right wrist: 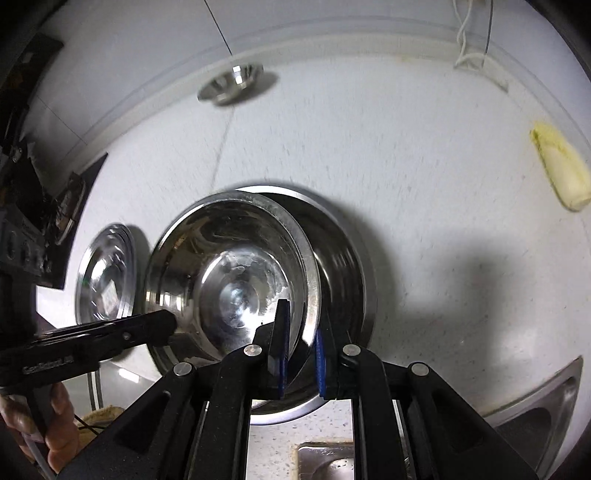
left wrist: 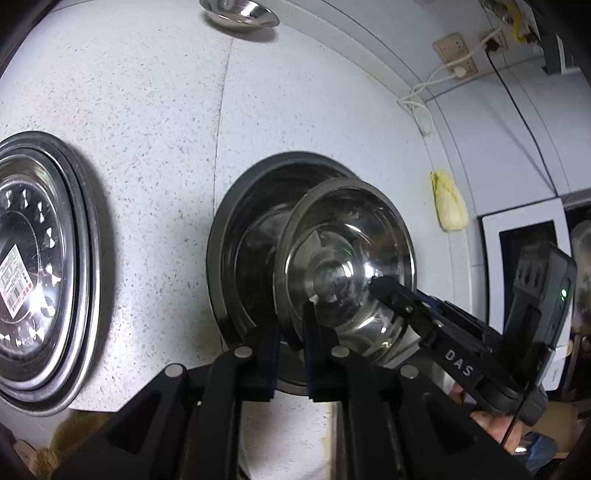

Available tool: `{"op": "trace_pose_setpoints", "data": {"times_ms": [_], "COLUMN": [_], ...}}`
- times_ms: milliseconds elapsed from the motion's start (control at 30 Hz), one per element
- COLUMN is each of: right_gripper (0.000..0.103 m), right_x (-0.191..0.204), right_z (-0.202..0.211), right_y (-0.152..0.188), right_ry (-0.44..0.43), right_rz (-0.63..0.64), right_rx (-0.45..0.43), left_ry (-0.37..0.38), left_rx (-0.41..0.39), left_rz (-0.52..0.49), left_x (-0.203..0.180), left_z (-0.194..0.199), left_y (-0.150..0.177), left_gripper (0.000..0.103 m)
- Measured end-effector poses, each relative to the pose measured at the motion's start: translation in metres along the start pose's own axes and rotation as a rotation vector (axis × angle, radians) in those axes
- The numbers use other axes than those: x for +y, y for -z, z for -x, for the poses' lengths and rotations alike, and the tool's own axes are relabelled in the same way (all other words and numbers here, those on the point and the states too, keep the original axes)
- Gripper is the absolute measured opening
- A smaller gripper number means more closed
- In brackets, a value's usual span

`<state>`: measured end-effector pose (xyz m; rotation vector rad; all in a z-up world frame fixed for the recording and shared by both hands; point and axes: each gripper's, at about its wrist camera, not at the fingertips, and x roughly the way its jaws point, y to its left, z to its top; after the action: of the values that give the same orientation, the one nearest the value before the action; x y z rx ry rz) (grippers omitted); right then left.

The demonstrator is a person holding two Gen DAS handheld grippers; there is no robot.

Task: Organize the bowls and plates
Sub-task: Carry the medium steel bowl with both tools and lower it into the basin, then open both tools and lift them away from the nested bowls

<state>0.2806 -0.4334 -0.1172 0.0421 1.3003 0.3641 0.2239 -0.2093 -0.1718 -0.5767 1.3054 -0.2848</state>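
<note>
A small steel bowl [left wrist: 343,258] [right wrist: 229,273] is held tilted above a larger steel bowl [left wrist: 243,258] [right wrist: 343,266] on the white counter. My left gripper [left wrist: 293,332] is shut on the small bowl's near rim. My right gripper [right wrist: 301,343] is shut on the opposite rim; it shows in the left wrist view [left wrist: 384,291] reaching in from the right. A stack of steel plates [left wrist: 40,273] [right wrist: 105,273] lies to the left. Another small steel bowl [left wrist: 240,14] [right wrist: 231,83] sits at the back of the counter.
A yellow cloth [left wrist: 448,206] [right wrist: 561,173] lies on the counter to the right. Wall sockets with cables [left wrist: 458,55] are behind. A sink edge [right wrist: 325,458] is at the counter front, and a steel tray corner [right wrist: 543,398] is at the right.
</note>
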Motion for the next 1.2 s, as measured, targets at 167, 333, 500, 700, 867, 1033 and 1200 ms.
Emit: {"op": "trace_pose_setpoints", "data": {"times_ms": [167,333,500,700,867,1033,1200], "right_gripper": [0.011,0.011,0.011,0.011,0.011,0.012,0.012], "right_x": [-0.004,-0.008,-0.009,-0.012,-0.016,-0.018,-0.021], "right_z": [-0.007,-0.01,-0.015,-0.018,-0.018,-0.013,-0.008], "right_y": [0.009,0.005,-0.001,-0.001,-0.003,-0.004,-0.006], "right_ry": [-0.048,-0.051,-0.048,-0.057,-0.073,-0.084,-0.073], "right_rz": [-0.026,-0.027,-0.023,-0.031,-0.046,-0.062,-0.06], "right_rx": [0.062,0.067,0.075,0.078,0.08,0.061,0.047], "left_ry": [-0.018,-0.034,-0.038,-0.051,-0.062,-0.086,-0.097], "left_rx": [0.015,0.009,0.014,0.012,0.016,-0.006,-0.028], "left_rz": [0.019,0.021,0.021,0.015,0.002,-0.046,-0.053], "left_x": [0.003,0.0,0.002,-0.001,-0.005,-0.017,-0.016], "left_z": [-0.011,-0.019,-0.02,-0.02,-0.018,-0.014,-0.006], "left_y": [0.003,-0.002,0.001,-0.002,-0.001,-0.001,-0.002], "left_gripper": [0.01,0.01,0.012,0.012,0.014,0.026,0.027]}}
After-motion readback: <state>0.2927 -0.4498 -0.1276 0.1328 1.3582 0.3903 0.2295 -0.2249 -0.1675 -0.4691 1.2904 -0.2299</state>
